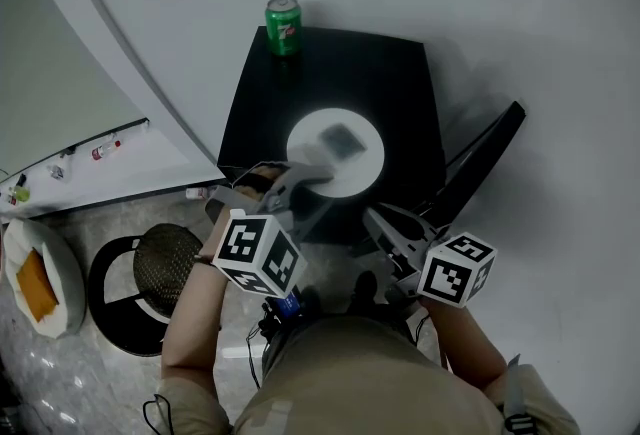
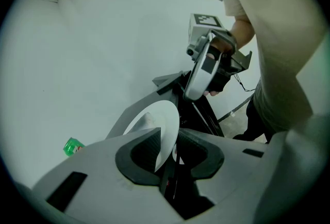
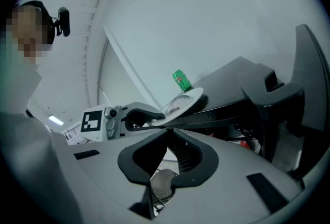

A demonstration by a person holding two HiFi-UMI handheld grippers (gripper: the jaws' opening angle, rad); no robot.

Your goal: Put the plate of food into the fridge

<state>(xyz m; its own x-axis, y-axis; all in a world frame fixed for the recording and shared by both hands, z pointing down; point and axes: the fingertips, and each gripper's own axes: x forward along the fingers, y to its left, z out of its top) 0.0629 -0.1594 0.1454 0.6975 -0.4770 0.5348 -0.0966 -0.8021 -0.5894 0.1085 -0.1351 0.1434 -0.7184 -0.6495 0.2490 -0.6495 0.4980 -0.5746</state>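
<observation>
A white plate [image 1: 366,169] carrying a grey piece of food [image 1: 340,138] lies on top of a low black cabinet [image 1: 400,83]. My left gripper [image 1: 300,178] is shut on the plate's near-left rim. In the left gripper view the plate [image 2: 164,122] stands edge-on between the jaws of that gripper [image 2: 167,153]. My right gripper [image 1: 375,218] hovers at the cabinet's front right edge, shut and holding nothing. The right gripper view looks past its own closed tips [image 3: 166,133] to the plate [image 3: 188,100] and the left gripper [image 3: 139,117].
A green can [image 1: 283,25] stands at the cabinet's back left corner. A black panel [image 1: 490,153] juts out on the cabinet's right side. On the floor to the left are a round black wire stool [image 1: 165,263] and a white bowl holding something orange [image 1: 40,283]. A white ledge with small bottles [image 1: 90,158] lies further left.
</observation>
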